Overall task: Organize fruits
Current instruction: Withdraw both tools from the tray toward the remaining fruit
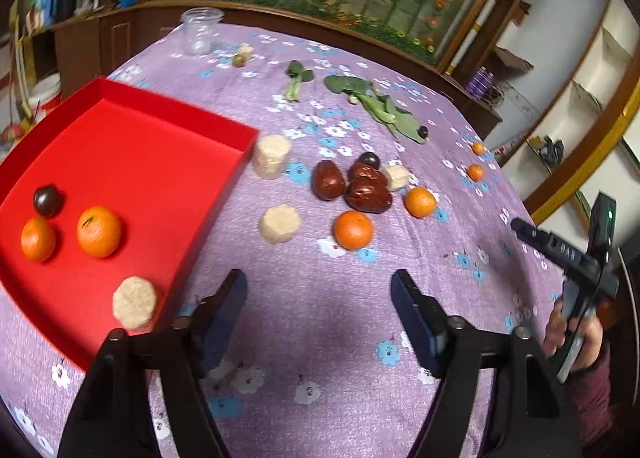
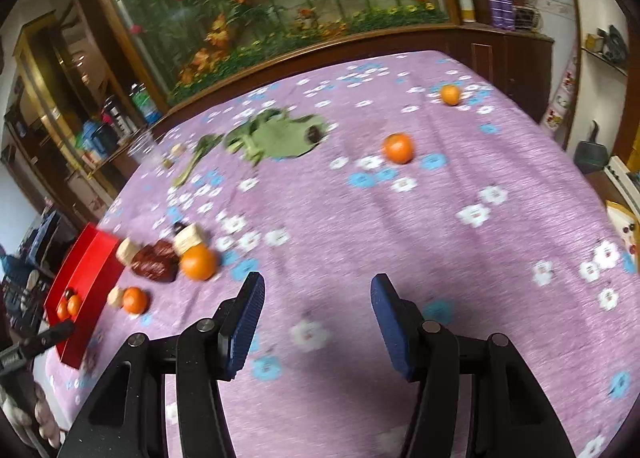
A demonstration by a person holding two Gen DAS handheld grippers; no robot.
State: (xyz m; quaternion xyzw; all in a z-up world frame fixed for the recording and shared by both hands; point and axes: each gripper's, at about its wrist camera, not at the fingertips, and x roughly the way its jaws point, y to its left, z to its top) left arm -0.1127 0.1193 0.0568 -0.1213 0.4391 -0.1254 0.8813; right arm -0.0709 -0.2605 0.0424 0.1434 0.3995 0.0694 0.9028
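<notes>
Oranges (image 1: 99,231) stem-up in red tray (image 1: 160,106); both grippers' jaws apart, empty.

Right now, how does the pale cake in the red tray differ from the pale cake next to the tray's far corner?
The cake in the red tray lies flat and low inside the tray; the cake at the corner stands taller, out on the purple cloth. Both are pale, crumbly and round.

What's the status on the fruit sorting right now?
Left gripper and right gripper open, empty. Red tray holds two oranges, one dark fruit, one beige puck. Four oranges loose on cloth; nothing blocking.
</notes>
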